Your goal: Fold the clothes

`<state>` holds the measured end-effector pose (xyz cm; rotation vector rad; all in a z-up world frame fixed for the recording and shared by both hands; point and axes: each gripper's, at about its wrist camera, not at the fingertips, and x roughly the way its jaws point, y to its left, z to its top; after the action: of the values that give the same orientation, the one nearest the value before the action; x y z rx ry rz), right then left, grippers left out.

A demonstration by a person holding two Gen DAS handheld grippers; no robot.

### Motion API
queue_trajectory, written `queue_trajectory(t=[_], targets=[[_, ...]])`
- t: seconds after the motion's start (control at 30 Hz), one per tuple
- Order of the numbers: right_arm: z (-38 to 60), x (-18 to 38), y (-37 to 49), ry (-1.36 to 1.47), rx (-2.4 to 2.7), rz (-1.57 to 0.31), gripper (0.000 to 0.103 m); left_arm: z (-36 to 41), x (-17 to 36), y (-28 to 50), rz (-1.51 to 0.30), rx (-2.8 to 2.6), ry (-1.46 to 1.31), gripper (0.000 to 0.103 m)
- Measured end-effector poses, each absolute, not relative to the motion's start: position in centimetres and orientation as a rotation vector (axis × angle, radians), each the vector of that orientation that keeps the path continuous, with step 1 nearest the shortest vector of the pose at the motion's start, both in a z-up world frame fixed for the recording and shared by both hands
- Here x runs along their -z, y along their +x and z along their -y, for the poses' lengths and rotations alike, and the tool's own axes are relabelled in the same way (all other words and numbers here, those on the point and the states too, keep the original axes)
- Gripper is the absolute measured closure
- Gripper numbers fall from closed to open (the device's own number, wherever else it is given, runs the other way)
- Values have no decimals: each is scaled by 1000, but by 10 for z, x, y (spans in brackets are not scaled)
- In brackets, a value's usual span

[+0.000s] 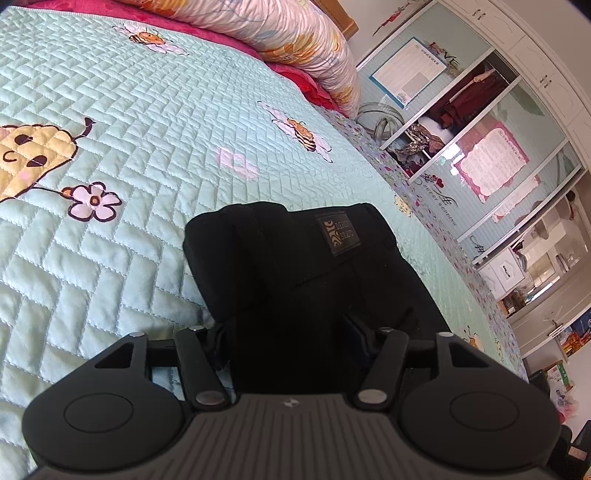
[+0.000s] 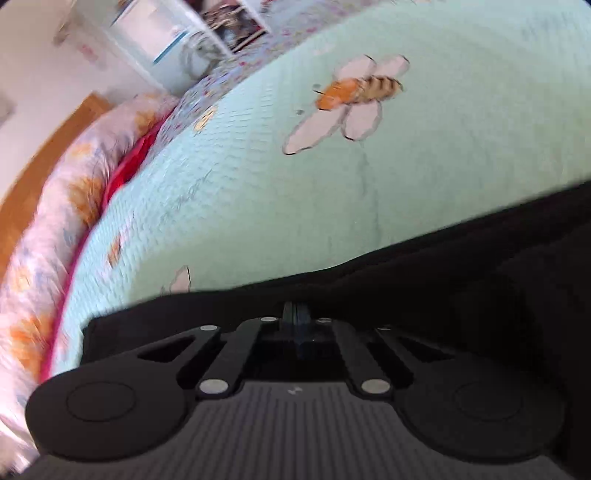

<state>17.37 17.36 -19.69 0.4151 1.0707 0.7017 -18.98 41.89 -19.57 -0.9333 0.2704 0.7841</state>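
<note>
Bed: mint quilted bedspread with bee and flower prints, floral duvet along its far edge.
Garment: black folded trousers lying on the bedspread, woven label up.
Left gripper: fingers parted either side of the trousers' near end; contact unclear.
Right gripper: fingers pressed together, at the black fabric's edge; whether they pinch it is unclear.

Right gripper jaws closed over black garment; green quilt beyond, view blurred.
</note>
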Motion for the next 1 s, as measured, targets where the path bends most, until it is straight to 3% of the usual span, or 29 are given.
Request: queue_trajectory(t=[0.27, 0.57, 0.73, 0.9, 1.0], targets=[[-151, 180, 146, 425, -767, -1043, 97, -422, 196, -194, -279, -789, -950, 54], [-79, 140, 45, 59, -864, -769, 93, -420, 194, -195, -270, -807, -980, 58], [-59, 154, 28, -32, -881, -798, 93, -418, 194, -195, -269, -815, -982, 56], [-84, 149, 66, -3, -884, -812, 93, -417, 194, -197, -255, -820, -1012, 52], [-99, 164, 108, 130, -824, -956, 94, -414, 191, -200, -253, -837, -1040, 51]])
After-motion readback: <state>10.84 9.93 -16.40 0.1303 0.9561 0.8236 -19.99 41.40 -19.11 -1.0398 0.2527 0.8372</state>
